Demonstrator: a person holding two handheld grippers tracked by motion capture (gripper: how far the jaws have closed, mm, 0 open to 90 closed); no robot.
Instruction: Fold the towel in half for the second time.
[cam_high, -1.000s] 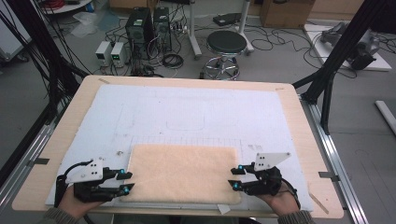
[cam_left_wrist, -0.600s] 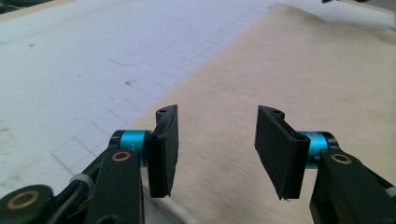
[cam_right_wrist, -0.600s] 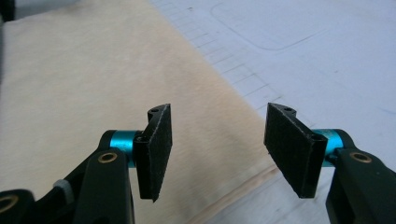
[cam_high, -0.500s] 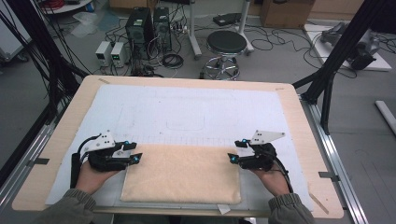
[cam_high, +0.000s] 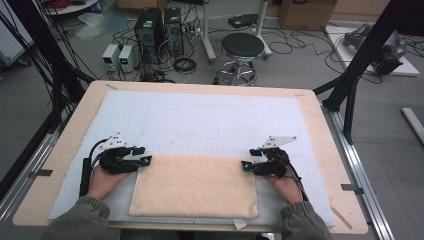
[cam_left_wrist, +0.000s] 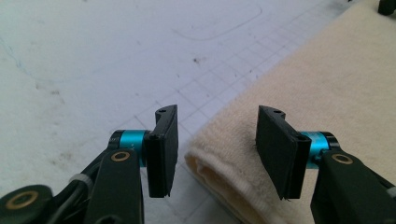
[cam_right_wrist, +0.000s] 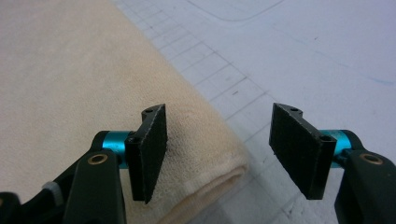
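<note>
Both grippers stood open at the far corners of the folded towel

Overhead, in the high view, the folded cream towel (cam_high: 194, 186) lay flat on the white mat (cam_high: 200, 117) at the near side of the bench (cam_high: 320, 135). The left gripper (cam_high: 146, 156) sat at the towel's far left corner and the right gripper (cam_high: 245, 161) at its far right corner, each held by a hand coming in from the near edge. A black stool (cam_high: 242, 46) stood on the floor beyond the bench.

Next, in the left gripper view, the left gripper (cam_left_wrist: 215, 149) had its jaws apart after having just been opening. The towel's (cam_left_wrist: 327, 93) folded corner lay below the gap, nearer the right jaw, and neither pad pressed on it. The gridded mat (cam_left_wrist: 93, 60) spread to the left.

Then, in the right gripper view, the right gripper (cam_right_wrist: 223, 149) likewise stood open, its jaws having just been widening. The towel's (cam_right_wrist: 84, 74) corner lay under the left jaw and reached partly into the gap, with no pad clamping it. The mat (cam_right_wrist: 303, 56) lay to the right.
</note>
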